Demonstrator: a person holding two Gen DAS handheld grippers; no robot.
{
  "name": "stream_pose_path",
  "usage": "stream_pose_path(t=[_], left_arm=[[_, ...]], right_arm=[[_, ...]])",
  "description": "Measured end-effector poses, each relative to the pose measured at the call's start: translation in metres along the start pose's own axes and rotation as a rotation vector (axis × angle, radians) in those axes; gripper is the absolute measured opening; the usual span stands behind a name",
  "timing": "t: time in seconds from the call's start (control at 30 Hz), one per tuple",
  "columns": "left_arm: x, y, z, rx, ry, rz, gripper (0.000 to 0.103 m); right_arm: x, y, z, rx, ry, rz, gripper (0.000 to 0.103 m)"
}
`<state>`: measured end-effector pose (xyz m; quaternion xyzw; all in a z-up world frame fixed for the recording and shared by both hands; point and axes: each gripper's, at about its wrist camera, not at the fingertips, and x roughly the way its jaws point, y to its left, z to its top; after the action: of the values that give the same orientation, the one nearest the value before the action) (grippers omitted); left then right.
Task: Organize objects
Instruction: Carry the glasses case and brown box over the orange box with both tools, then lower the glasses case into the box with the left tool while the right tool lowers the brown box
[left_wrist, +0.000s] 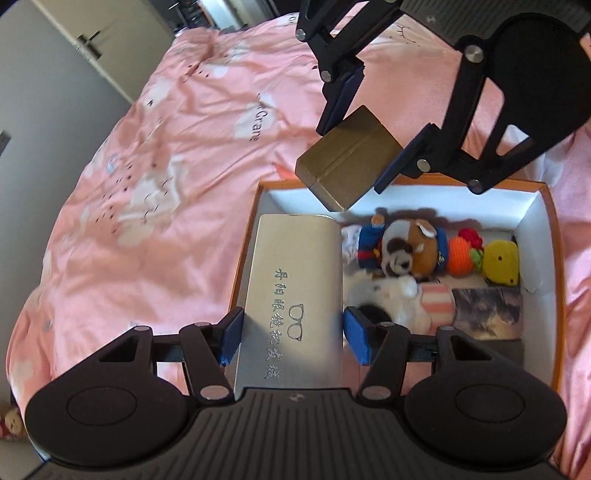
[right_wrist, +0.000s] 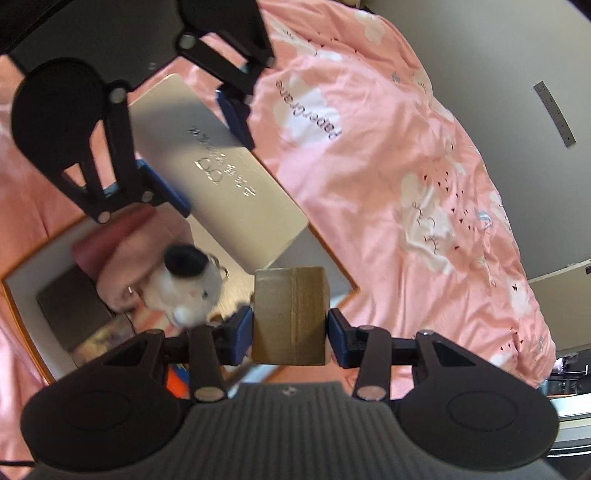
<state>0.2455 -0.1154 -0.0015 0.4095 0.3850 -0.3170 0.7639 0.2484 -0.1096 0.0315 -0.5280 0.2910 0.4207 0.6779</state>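
Note:
An orange-edged white box (left_wrist: 539, 206) lies on the pink bed. My left gripper (left_wrist: 291, 336) is shut on a silver glasses case (left_wrist: 295, 280) with engraved characters, held over the box's left side. My right gripper (right_wrist: 290, 334) is shut on a small gold box (right_wrist: 290, 314); in the left wrist view that gold box (left_wrist: 347, 158) hangs above the white box's far left corner. The silver case also shows in the right wrist view (right_wrist: 221, 173). Inside the white box lie a panda plush (left_wrist: 406, 251), an orange knitted toy (left_wrist: 463, 254), a yellow toy (left_wrist: 502, 262) and a white plush (right_wrist: 188, 284).
A pink patterned duvet (left_wrist: 166, 155) covers the bed all around the box. A striped pink item (left_wrist: 437, 301) and a dark picture card (left_wrist: 487, 312) lie in the box's near part. Grey wardrobe doors (left_wrist: 55, 74) stand beyond the bed.

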Motion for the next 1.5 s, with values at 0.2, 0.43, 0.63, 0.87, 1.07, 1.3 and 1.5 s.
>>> stream_pose_path(t=[0.2,0.43,0.63,0.87,1.07,1.3,1.5], left_arm=[[0.042,0.003,0.002,0.05,-0.002,-0.04,0.067],[0.074,0.005,-0.017,0.095,0.041,-0.074,0.067],[0.086,0.008,-0.02,0.091,0.057,-0.088,0.067],[0.101,0.008,-0.021,0.104,0.101,-0.096,0.068],[0.104,0.013,-0.023,0.07,0.117,-0.095,0.074],[0.092,0.012,-0.026,0.087,0.142,-0.108,0.074],[0.085,0.018,-0.032,0.058,0.161,-0.091,0.069]], right_arm=[[0.012,0.002,-0.01,-0.006,-0.002,0.02,0.046],[0.025,0.007,-0.003,-0.04,-0.046,0.024,0.046],[0.039,0.013,0.005,-0.1,-0.072,0.032,0.046],[0.054,0.023,0.01,-0.278,-0.084,0.002,0.046],[0.067,0.022,0.011,-0.358,-0.077,-0.006,0.046],[0.081,0.02,0.011,-0.403,-0.056,-0.005,0.046],[0.083,0.012,0.015,-0.346,-0.036,0.011,0.046]])
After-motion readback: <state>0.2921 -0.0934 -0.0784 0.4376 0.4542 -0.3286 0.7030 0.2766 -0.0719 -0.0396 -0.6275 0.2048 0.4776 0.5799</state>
